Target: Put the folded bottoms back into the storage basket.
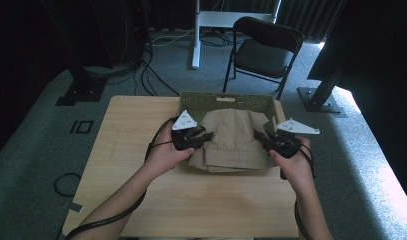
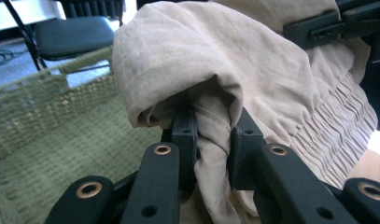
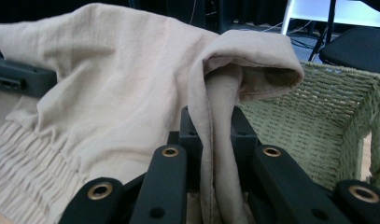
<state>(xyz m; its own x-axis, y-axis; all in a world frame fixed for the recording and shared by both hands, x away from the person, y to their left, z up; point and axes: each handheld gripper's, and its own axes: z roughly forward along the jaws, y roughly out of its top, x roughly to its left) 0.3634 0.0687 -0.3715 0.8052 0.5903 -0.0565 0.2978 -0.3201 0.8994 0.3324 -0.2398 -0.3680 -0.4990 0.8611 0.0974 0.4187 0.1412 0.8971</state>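
The folded tan garment (image 1: 234, 140) hangs between the two grippers, its long axis running side to side across the near rim of the green woven basket (image 1: 191, 101) at the far edge of the worktop (image 1: 206, 205). The left gripper (image 1: 203, 136) has its jaws pinched on a fold at the left end of the garment; the right gripper (image 1: 265, 136) has its jaws pinched on the matching fold at the right end. The basket lies straight ahead of both jaws and just beyond the cloth. From the high view, the gathered waistband seems to rest on or near the worktop. Both hands stand about equally near the basket.
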